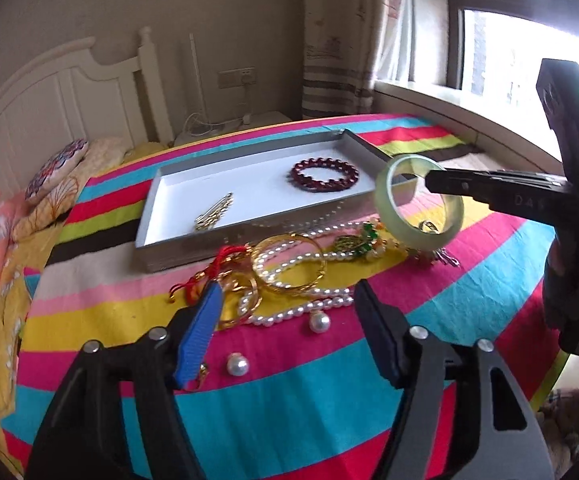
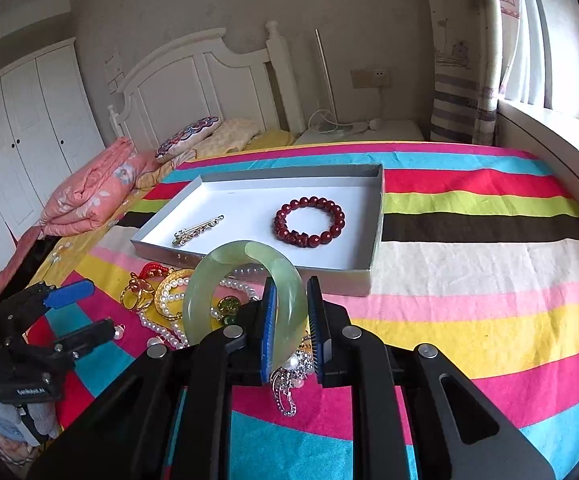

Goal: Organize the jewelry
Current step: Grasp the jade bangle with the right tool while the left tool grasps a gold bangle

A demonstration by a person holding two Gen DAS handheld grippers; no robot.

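**Carrying the jade bangle toward the tray**

Spreading across the striped bed (image 2: 469, 264), loose jewelry lies near the grey tray (image 2: 373, 248), which holds a red bead bracelet (image 2: 310, 222). The right gripper (image 2: 292, 322) hangs above the pile, its fingers clenched across the band of the jade bangle (image 2: 209, 280): stiff, slick, probably breakable, best pinched across its band. The left gripper (image 1: 285, 320) hovers low, fingers spread, empty.

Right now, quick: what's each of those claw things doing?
Left gripper: open, holding nothing, above the pile of pearls and gold bangles.
Right gripper: shut on the pale green jade bangle, lifted in front of the white tray.
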